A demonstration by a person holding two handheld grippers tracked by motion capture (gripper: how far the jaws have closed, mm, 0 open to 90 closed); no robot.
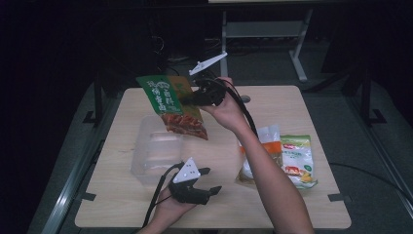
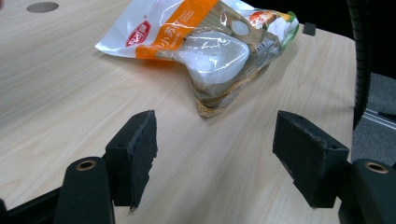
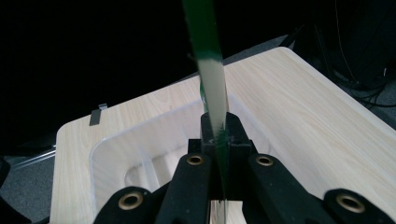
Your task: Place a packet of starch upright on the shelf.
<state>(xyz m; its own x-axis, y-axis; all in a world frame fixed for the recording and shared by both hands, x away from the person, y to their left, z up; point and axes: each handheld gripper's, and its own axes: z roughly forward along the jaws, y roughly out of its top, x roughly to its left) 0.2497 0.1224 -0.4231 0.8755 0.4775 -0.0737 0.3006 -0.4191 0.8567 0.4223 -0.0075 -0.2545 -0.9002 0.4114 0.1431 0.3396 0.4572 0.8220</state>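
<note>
Dark room around pale wooden table [image 1: 292, 102]. Right gripper [image 1: 195, 97] raised above table, jaws clamped on edge of green snack bag [image 1: 175, 105], bag hanging over clear plastic bin [image 1: 156, 151]. Bin looks empty. Left gripper [image 1: 207, 180] low near front edge, jaws wide apart, holding nothing. Judgement: packing just started; orange-white bag [image 2: 205, 42] and second packet [image 1: 298, 161] wait at right.

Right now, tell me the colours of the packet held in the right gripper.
The packet is green at the top, red-orange below; the high view shows it best.
</note>
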